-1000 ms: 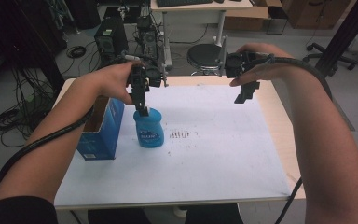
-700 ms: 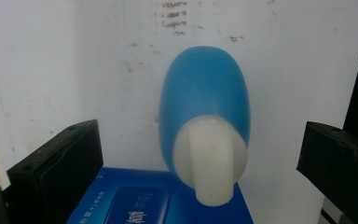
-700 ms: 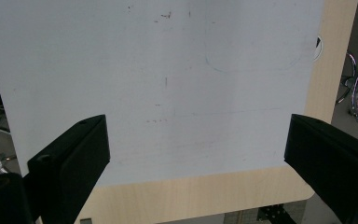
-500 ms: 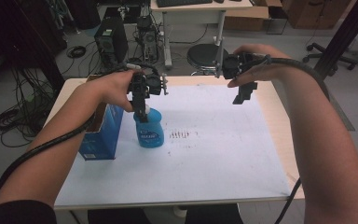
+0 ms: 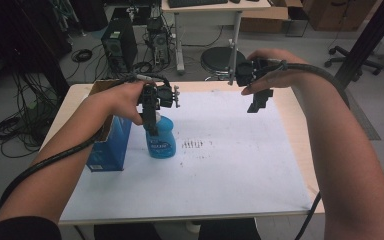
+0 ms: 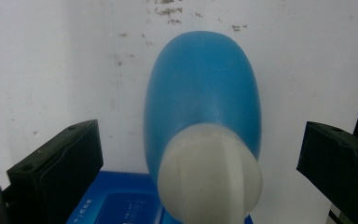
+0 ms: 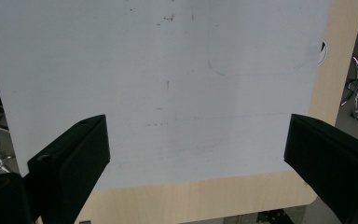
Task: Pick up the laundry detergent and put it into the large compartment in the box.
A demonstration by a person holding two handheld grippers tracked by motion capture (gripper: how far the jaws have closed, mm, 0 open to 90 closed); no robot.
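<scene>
At table 9 o'clock, left gripper straddles blue bottle, jaws spread; right gripper, 1 o'clock, gapes empty.

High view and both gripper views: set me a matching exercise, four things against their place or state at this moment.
Things:
1. blue bottle
2. blue box
3. left claw
4. right claw

Places or states:
A. open, in the air over the table's far right, nothing between its jaws
B. stands on the white sheet, white cap up
C. open, jaws either side of the bottle's cap
D. at the table's left edge, beside the bottle

Pairs: 1-B, 2-D, 3-C, 4-A
</scene>
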